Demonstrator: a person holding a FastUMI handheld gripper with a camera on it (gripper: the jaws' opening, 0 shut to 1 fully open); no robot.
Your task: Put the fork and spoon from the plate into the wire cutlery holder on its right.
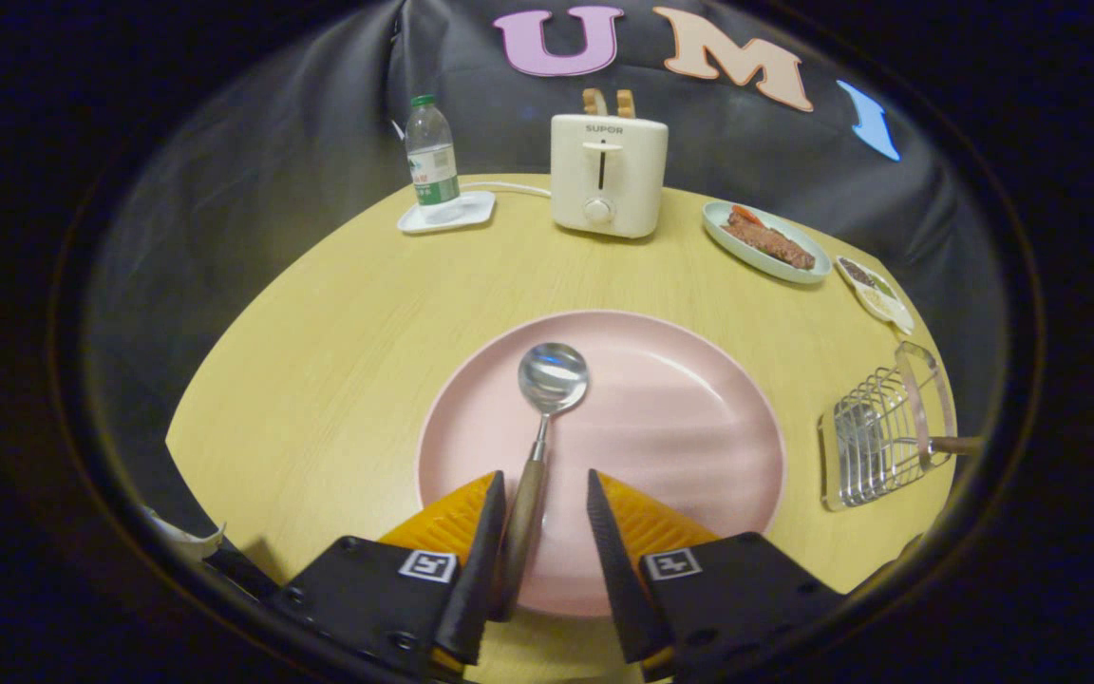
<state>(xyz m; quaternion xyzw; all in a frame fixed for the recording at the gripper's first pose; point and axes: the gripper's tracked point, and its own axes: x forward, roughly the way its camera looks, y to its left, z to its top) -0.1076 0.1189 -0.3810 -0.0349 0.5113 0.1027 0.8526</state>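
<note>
A spoon [543, 418] with a shiny bowl and a wooden handle lies on the pink plate [680, 427], bowl pointing away from me. My gripper [543, 484] is open just above the plate's near part. The spoon's handle runs between the fingers, close against the left one, with a gap to the right one. To the right of the plate stands the wire cutlery holder [879, 437]. A utensil with a wooden handle [953, 444] rests in it, its metal end behind the wires.
At the back of the round wooden table [319, 361] stand a white toaster [607, 175] and a water bottle [432, 152] on a white tray. A plate of food [763, 241] and a small dish [875, 291] lie back right, beyond the holder.
</note>
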